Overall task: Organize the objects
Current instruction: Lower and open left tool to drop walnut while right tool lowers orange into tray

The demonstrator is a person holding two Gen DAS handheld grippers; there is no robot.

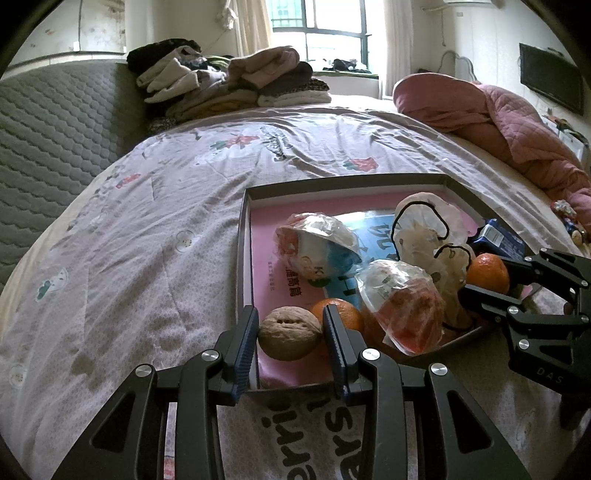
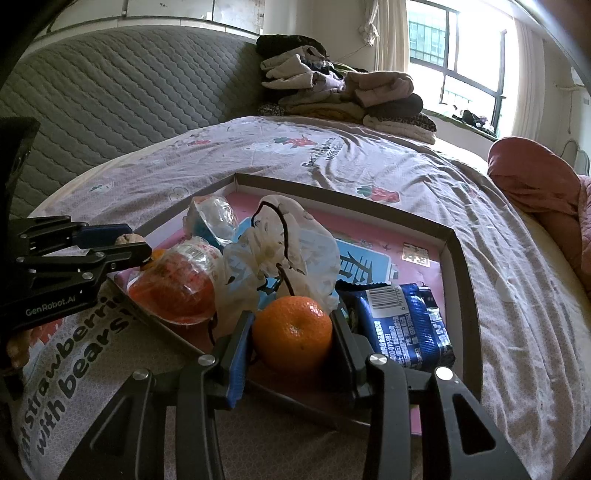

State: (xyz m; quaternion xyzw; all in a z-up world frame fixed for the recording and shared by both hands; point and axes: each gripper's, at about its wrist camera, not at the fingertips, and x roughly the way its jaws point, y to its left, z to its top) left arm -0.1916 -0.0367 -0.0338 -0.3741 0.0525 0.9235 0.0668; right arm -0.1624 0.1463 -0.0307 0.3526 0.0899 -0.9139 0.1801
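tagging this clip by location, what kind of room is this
Most likely a bedroom in a home: the box tray sits on a bed with a printed quilt, against a padded grey headboard, with folded clothes piled near a curtained window.

Background is just a bedroom: a bed (image 1: 155, 229) with a lilac strawberry-and-bear print cover, a grey quilted headboard (image 1: 55, 140) on the left, and a messy stack of folded clothes (image 1: 229, 81) at the far end. A pink quilted blanket (image 1: 491, 114) sits bunched on the right, near a bright window (image 1: 317, 26).
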